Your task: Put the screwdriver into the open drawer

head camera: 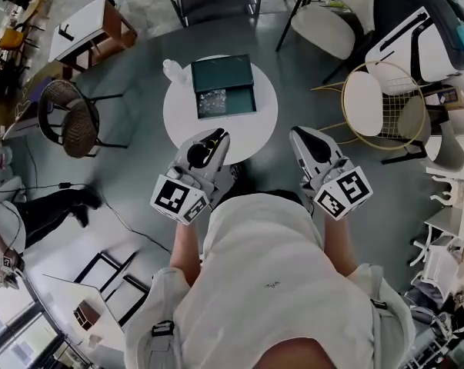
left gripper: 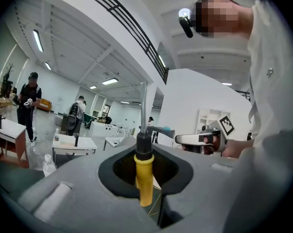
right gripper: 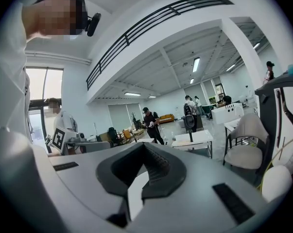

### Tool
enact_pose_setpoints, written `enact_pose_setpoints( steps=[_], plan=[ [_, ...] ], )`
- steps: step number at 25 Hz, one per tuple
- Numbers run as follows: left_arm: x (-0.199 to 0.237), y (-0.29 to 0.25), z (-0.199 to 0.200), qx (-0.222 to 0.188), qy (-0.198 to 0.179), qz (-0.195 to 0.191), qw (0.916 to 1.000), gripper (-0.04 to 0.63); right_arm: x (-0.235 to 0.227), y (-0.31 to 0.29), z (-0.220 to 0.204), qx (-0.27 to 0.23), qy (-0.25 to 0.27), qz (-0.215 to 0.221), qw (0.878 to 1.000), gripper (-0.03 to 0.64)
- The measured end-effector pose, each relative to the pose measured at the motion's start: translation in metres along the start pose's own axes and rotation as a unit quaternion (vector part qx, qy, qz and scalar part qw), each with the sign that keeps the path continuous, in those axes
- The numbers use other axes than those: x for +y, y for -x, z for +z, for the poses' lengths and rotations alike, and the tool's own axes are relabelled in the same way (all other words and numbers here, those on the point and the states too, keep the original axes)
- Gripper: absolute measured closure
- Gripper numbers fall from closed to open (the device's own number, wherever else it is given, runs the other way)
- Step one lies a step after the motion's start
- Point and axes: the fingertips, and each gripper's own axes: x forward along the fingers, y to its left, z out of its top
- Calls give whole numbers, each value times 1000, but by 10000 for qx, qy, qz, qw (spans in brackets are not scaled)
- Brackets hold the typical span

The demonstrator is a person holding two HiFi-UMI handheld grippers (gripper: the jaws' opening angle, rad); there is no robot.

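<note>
Head view: round white table (head camera: 178,121) carries the open drawer (head camera: 225,114) at its centre, mouth upward to receive the tool. Left gripper (head camera: 216,135), over the table's near edge, clamps the screwdriver (left gripper: 145,178) by its yellow handle, ready for carrying. Right gripper (head camera: 301,134) idles just off that edge, closed on nothing.

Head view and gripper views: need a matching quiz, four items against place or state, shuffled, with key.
1. screwdriver
2. drawer
3. right gripper
4. bottle

A. open, on the table
B. empty
C. clamped in the left gripper
D. clear, beside the drawer

Pairs: 1-C, 2-A, 3-B, 4-D
</note>
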Motion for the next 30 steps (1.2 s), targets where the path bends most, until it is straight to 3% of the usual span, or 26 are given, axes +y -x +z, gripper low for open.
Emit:
enact_pose_setpoints(
  steps=[17,25,30],
  plan=[
    [86,-1,-18,632,-356,387,9966,548,9,-64,-10,311,-135,-104,9994,611],
    [110,-29,-56,1310,-843,592,9860,548,-13,-74,-24,445,-252,-71,9987,611],
    [121,-52,-80,1885,-1399,498,9708,548,-26,-86,-18,415,-284,-41,9987,611]
  ],
)
